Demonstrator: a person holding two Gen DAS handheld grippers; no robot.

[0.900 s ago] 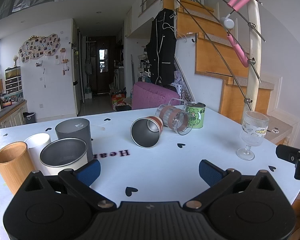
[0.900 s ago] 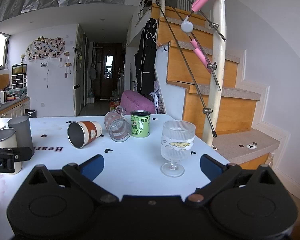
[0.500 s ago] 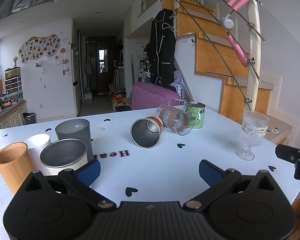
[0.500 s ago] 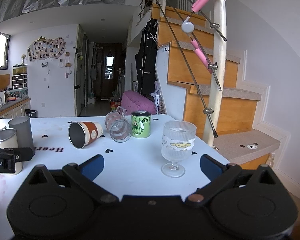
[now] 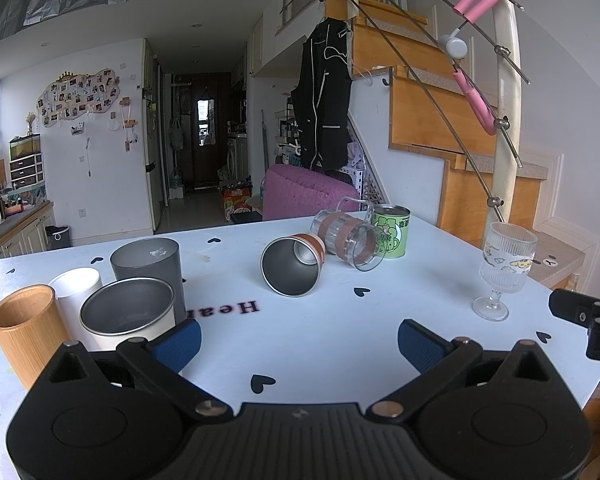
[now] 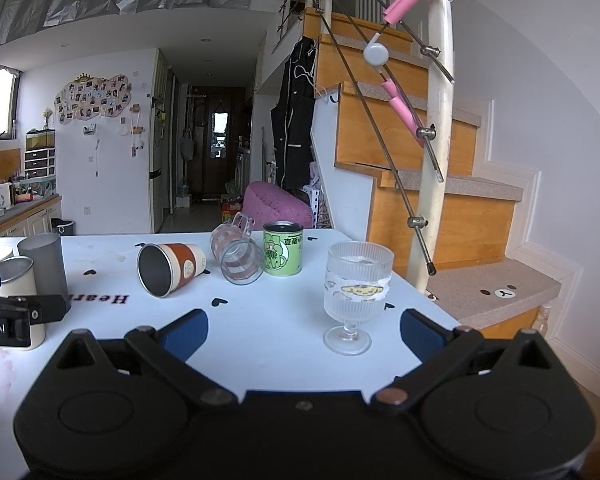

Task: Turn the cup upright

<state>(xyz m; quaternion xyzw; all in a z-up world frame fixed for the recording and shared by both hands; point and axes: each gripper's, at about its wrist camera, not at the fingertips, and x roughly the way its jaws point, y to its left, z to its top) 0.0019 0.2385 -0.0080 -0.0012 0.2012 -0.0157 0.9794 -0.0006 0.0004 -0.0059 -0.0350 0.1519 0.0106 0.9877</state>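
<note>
Cup to flip: a steel-lined paper-style cup with an orange-brown and white sleeve [image 5: 294, 264] lies on its side near the middle of the white table with black heart marks [image 5: 340, 344], open mouth towards the cameras.
Beside it: a clear glass mug with brown bands [image 5: 350, 238], also lying on its side, just beside the cup; a green printed tin [image 5: 392, 232] stands upright behind it.
Further out: a ribbed stemmed glass [image 6: 356, 284] stands to the right; a grey tumbler [image 5: 148, 264], steel cup [image 5: 128, 316], white cup [image 5: 76, 284] and bamboo cup [image 5: 24, 328] stand grouped at left.
Left gripper [image 5: 298, 338]: spread wide, holding nothing, well short of the cup.
Right gripper [image 6: 304, 334]: spread wide, holding nothing.
Progress: nothing done yet; approach, grasp and righting all remain.
</note>
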